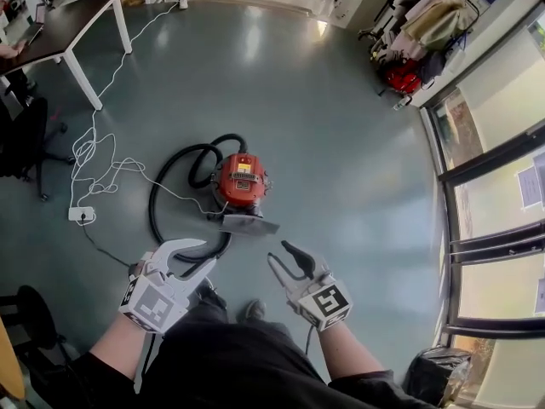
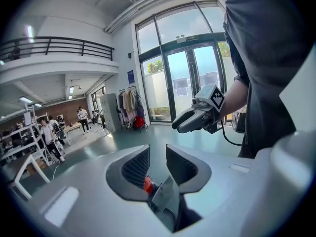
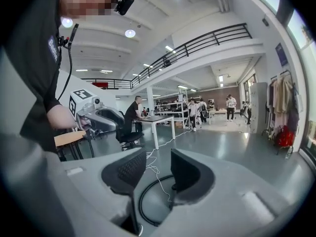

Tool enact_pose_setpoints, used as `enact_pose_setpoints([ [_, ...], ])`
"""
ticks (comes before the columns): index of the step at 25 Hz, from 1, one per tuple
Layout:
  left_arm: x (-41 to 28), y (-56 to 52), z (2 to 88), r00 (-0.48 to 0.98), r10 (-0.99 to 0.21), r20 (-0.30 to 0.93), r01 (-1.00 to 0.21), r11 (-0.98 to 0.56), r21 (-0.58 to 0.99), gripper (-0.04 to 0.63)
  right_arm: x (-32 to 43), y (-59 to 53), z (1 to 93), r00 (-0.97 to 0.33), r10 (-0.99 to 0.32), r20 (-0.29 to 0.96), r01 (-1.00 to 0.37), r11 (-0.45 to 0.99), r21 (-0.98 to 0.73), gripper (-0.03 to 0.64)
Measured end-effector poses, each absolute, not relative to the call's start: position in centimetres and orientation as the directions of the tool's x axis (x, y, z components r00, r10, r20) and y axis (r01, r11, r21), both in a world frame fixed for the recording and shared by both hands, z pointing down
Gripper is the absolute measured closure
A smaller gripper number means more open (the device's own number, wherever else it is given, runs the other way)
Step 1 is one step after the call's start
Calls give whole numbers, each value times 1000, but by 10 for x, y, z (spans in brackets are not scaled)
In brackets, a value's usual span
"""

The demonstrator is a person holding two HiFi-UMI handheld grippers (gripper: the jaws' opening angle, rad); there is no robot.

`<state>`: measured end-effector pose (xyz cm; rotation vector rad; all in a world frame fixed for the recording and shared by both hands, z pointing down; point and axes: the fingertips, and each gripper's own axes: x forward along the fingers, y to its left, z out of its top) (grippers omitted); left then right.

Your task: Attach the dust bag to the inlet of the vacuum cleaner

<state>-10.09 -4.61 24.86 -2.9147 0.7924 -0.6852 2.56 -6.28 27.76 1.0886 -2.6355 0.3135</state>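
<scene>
The red vacuum cleaner (image 1: 241, 180) lies on the grey-green floor with its black hose (image 1: 163, 196) looped to its left. A flat grey piece (image 1: 249, 224) sticks out at its near end; I cannot tell whether it is the dust bag. Both grippers hang well above the floor, near my body. My left gripper (image 1: 204, 254) is open and empty; between its jaws (image 2: 158, 162) the vacuum (image 2: 147, 184) and the grey piece (image 2: 165, 194) show far below. My right gripper (image 1: 278, 252) is open and empty too, with the hose (image 3: 148, 201) seen below it (image 3: 158, 169).
A white cable runs from a power strip (image 1: 81, 214) towards a white-legged table (image 1: 77, 24) at the far left. A black chair (image 1: 25, 135) stands left. A clothes rack (image 1: 417, 32) and glass doors (image 1: 494, 194) line the right side, with a dark bin (image 1: 434, 373) near right.
</scene>
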Motion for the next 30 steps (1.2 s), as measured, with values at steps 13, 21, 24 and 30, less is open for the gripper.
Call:
enact_pose_setpoints([
  [13, -67, 57, 216, 656, -645, 391, -666, -739, -103, 476, 45, 25, 256, -784, -570, 246, -612, 776, -150, 469],
  [21, -82, 119, 209, 725, -599, 340, -635, -773, -8, 479, 24, 97, 239, -758, -604, 245, -644, 752, -139, 469],
  [24, -98, 141, 207, 762, -570, 306, -603, -797, 16, 483, 3, 122, 233, -737, -631, 242, -670, 729, -140, 469],
  [30, -139, 171, 202, 818, -520, 245, -549, -833, 65, 511, -61, 170, 211, -733, -640, 229, -676, 723, -143, 476],
])
